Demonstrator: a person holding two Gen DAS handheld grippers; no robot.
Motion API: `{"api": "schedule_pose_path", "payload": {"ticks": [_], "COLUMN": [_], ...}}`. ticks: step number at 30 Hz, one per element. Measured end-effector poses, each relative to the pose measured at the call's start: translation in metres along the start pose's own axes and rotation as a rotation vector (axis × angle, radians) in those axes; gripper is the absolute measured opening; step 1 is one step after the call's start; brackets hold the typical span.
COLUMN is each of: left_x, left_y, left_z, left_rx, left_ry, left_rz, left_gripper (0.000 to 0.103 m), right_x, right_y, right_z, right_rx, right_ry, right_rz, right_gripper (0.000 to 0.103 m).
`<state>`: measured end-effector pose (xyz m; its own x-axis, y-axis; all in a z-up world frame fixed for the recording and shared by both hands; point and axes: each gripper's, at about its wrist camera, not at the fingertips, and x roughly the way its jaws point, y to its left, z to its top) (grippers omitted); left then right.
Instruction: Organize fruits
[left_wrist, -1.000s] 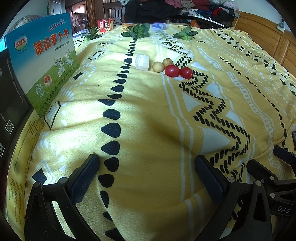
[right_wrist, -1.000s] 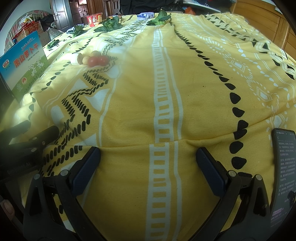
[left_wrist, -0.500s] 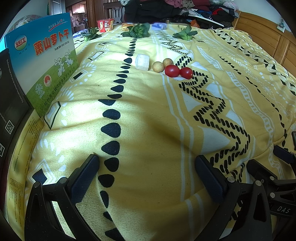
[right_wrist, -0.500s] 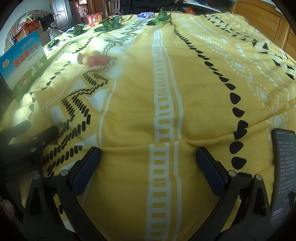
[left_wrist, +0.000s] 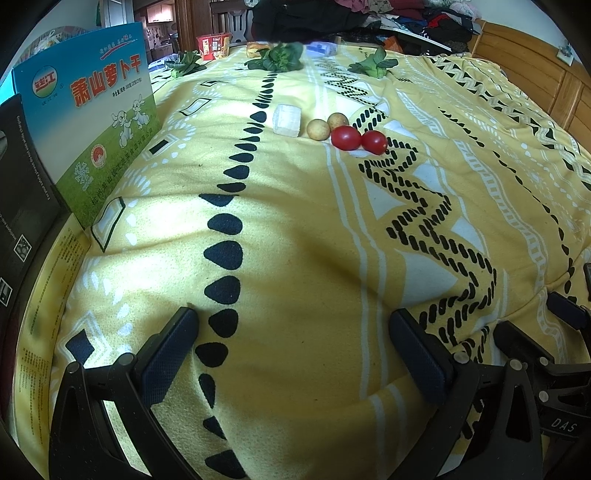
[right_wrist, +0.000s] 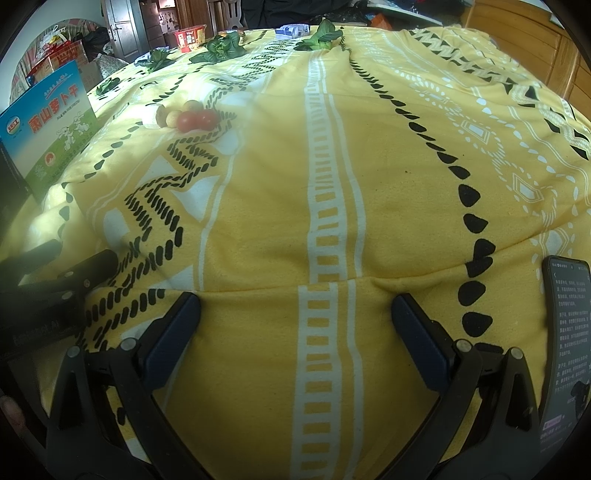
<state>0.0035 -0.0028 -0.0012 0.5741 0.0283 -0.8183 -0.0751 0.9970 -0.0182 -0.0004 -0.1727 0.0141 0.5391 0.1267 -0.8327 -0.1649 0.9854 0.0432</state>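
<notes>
Both my grippers rest low at the near edge of the bed, the left gripper (left_wrist: 293, 347) and the right gripper (right_wrist: 295, 332) each with fingers spread wide and nothing between them. The fruit sits well ahead on the yellow blanket (left_wrist: 295, 229): two red tomatoes (left_wrist: 345, 137) touching each other, with two pale round fruits (left_wrist: 318, 129) just beside them (I cannot tell what kind) and a white block (left_wrist: 286, 120) next in the row. The main risk, as I judge it, is the soft, rumpled bedding: pressing down near one round fruit could dip the blanket and send its neighbours rolling, and since the tomatoes touch, closing on one may nudge the other away. Squeezing a tomato too hard could split it. A blue and green printed box (left_wrist: 92, 122) stands at the left edge, well apart from the fruit, so it should not hinder my left reach. Leafy greens (left_wrist: 280, 57) and a red cup (left_wrist: 214, 46) lie far beyond the fruit. A phone (right_wrist: 565, 343) lies by my right gripper, close enough to be knocked when I lift off.
</notes>
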Motion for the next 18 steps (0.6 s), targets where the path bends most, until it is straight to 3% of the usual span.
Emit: {"api": "schedule_pose_path", "payload": {"ticks": [18], "left_x": [-0.0021], "left_y": [-0.0004], "left_z": [-0.0009], "left_rx": [-0.005], "left_ry": [0.001], "left_rz": [-0.001], "left_gripper": [0.103], "right_x": [-0.0062], "right_y": [-0.0055], "right_z": [-0.0061], "right_rx": [0.003], "right_ry": [0.007], "right_rz": [0.018], "right_gripper": [0.103]}}
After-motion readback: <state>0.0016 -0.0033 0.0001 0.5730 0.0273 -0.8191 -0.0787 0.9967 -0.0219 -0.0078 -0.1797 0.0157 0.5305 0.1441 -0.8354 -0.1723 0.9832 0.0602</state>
